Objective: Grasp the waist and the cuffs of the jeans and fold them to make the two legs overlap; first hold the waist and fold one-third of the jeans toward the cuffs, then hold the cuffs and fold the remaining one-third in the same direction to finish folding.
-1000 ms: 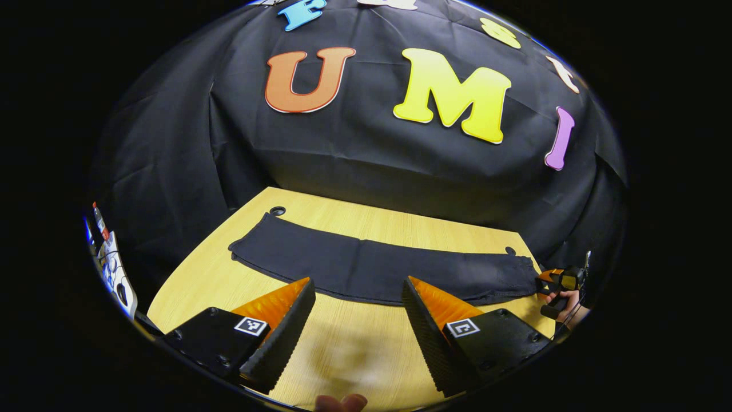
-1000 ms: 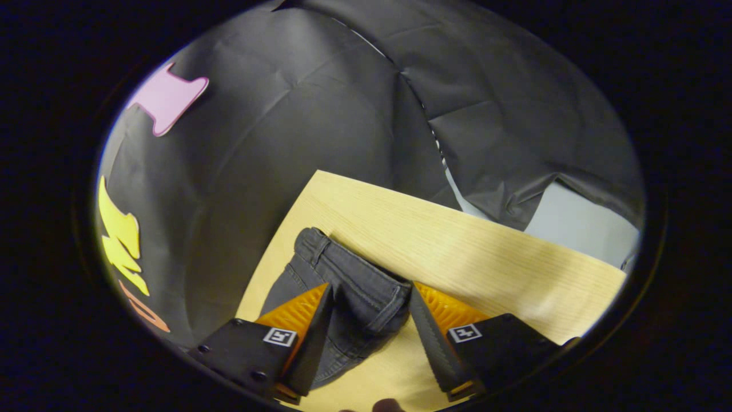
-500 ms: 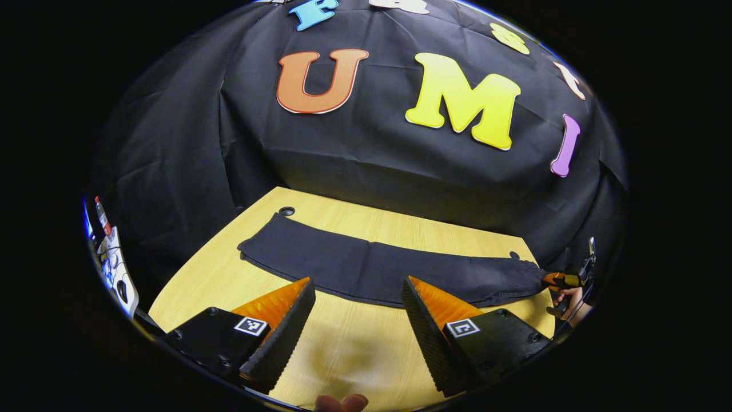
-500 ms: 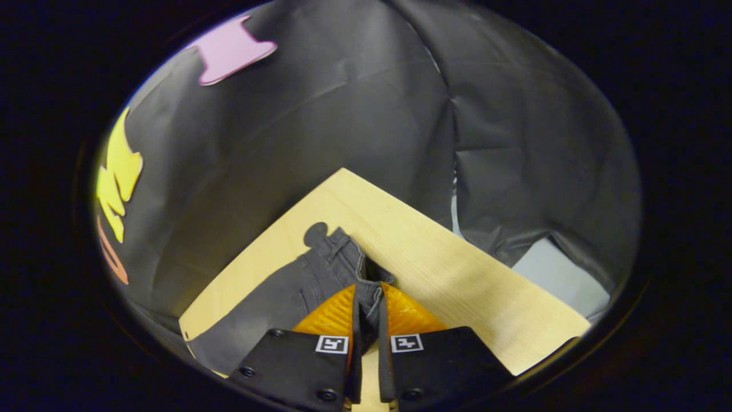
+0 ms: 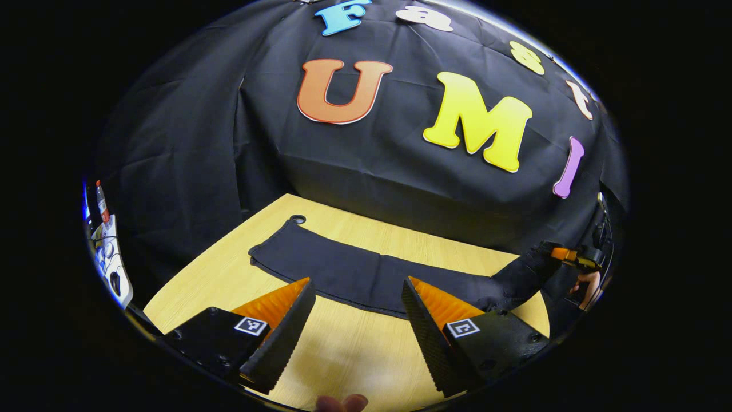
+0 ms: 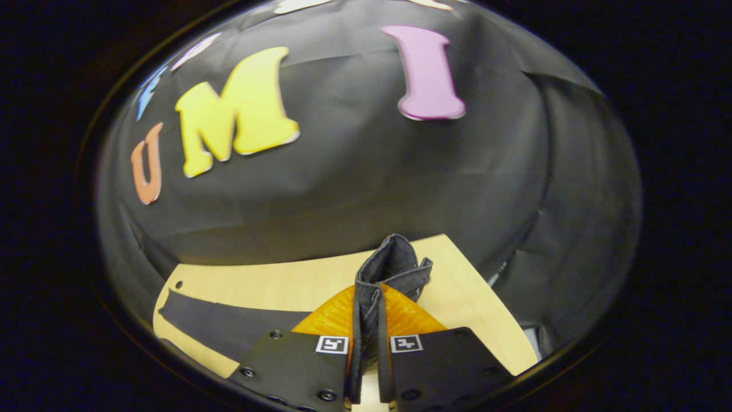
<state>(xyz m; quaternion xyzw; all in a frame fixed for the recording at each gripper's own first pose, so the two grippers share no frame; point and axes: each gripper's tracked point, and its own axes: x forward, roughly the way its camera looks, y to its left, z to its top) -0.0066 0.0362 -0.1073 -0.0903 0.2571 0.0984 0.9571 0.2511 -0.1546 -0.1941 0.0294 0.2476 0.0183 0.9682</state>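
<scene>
Black cloth walls close in the pale wooden surface (image 5: 343, 349) on its far side. The dark grey folded denim jeans (image 5: 354, 272) lie lengthwise across it, cuffs near a round hole (image 5: 297, 219) at the far corner. The left tongs (image 5: 357, 306) hang released above bare wood at the near edge. The right tongs (image 6: 366, 320) are clenched on the waist (image 6: 392, 266), lifted off the surface.

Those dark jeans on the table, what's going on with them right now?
A person is folding the jeans with two handheld grippers. The right gripper is shut on the waist and holds that end raised off the wooden table. The left gripper hovers open near the middle of the legs, gripping nothing. The cuffs lie flat.
</scene>
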